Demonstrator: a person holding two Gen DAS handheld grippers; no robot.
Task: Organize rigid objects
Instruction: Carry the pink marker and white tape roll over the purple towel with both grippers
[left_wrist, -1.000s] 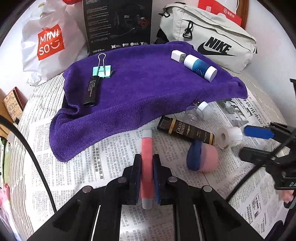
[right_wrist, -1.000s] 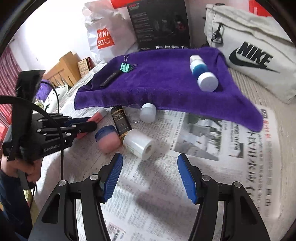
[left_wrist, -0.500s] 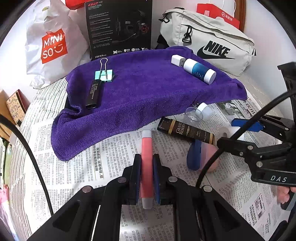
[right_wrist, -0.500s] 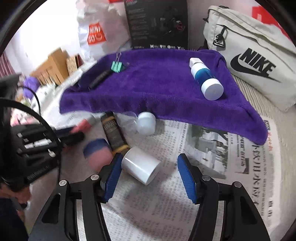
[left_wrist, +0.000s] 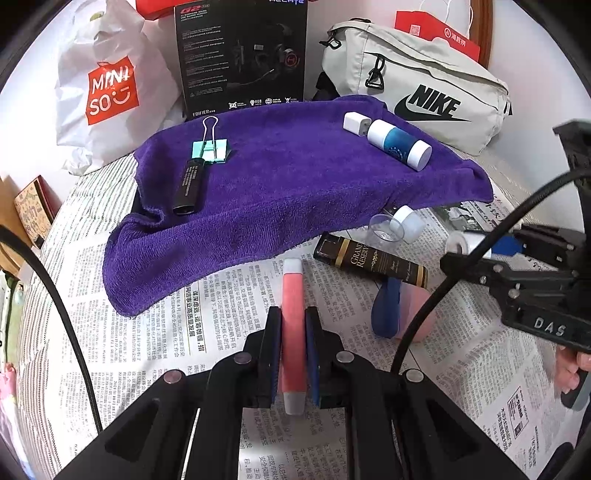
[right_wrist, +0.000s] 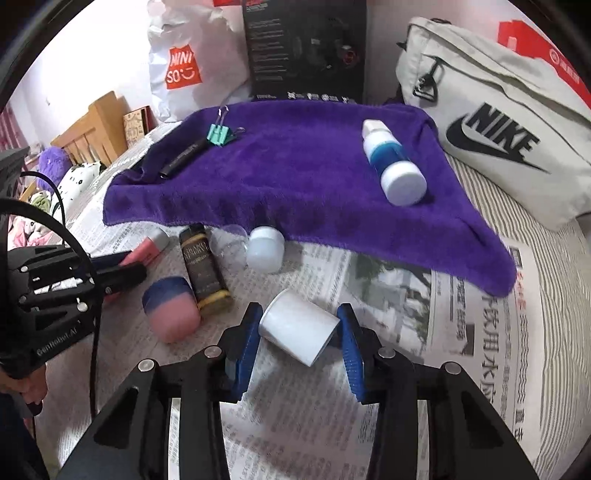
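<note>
White plastic cylinder (right_wrist: 298, 335) now bracketed by just-narrowed right gripper (right_wrist: 297, 341) jaws, seemingly pinched, ready for lifting; pink capped tube (left_wrist: 293, 332) clamped in left gripper (left_wrist: 293, 360).

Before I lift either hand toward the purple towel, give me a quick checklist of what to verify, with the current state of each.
1. Left gripper clamped on the pink tube: ok, pads press both sides.
2. Right gripper around the white roll: ok, roll between the jaws, which have just been closing.
3. Right grip firm: cannot tell, contact on both pads is unclear.
4. Roll square in the jaws: not ok, it sits tilted.
5. Free space on the purple towel: ok, its middle is bare.
6. Neighbours clear of the roll: ok, the dark tube lies apart.
</note>
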